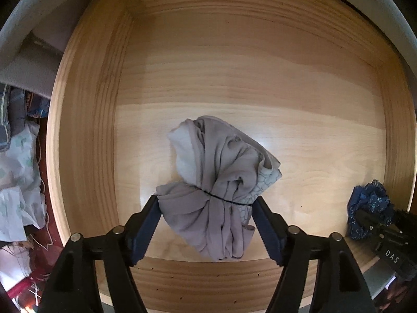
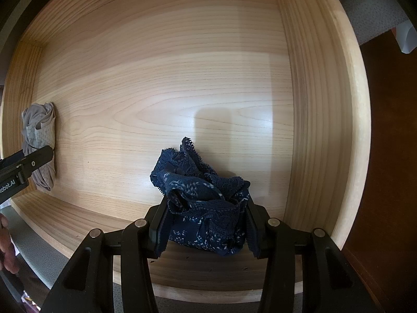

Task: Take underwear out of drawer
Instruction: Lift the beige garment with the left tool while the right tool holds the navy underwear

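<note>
Left wrist view: grey underwear (image 1: 221, 182), bunched roll bound by a thin dark thread, on the drawer (image 1: 86, 130) floor.
Left gripper (image 1: 206, 204): jaws spread, straddling the roll.
Right gripper (image 2: 206, 217): jaws clamped on navy lace underwear (image 2: 200, 198), crumpled, white-speckled.

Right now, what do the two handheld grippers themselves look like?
Both the left gripper and the right gripper are matte black, with angular linkage arms joined by round silver pins and dark blue ridged pads on the fingers. White lettering marks each body, only partly readable in the other gripper's view.
</note>
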The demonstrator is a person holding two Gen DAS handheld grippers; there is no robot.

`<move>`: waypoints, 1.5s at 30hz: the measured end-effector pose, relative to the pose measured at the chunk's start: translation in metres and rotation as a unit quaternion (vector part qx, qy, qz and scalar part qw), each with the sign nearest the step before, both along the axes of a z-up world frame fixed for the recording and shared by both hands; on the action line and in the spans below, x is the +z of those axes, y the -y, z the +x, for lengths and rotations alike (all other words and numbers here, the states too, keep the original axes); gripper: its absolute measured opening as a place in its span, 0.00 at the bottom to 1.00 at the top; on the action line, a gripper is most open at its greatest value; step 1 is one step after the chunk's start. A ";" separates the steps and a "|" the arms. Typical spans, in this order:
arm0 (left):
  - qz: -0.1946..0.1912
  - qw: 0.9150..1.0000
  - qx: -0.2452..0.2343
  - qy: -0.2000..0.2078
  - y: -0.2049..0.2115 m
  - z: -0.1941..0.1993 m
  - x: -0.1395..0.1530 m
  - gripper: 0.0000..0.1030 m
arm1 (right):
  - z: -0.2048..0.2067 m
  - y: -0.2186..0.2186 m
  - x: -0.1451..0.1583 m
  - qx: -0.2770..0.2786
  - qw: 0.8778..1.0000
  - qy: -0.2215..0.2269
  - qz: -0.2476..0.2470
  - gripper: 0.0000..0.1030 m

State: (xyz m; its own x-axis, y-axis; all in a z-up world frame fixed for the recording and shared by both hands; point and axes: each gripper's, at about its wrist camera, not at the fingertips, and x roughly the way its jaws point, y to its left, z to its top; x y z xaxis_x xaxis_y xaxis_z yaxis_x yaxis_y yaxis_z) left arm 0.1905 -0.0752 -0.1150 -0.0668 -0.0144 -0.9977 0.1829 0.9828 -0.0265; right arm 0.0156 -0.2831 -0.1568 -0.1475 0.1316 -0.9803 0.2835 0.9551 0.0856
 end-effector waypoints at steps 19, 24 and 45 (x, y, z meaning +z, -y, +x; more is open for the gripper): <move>-0.005 1.000 0.011 0.010 -0.007 -0.025 0.018 0.52 | 0.001 0.000 0.000 0.001 1.000 0.000 0.000 0.42; -0.012 1.000 0.008 0.016 -0.011 -0.034 0.027 0.52 | 0.001 0.000 0.000 0.000 1.000 0.000 0.000 0.42; -0.033 0.996 -0.015 0.080 -0.027 -0.068 0.104 0.52 | 0.002 0.000 -0.001 0.003 1.000 -0.002 -0.002 0.42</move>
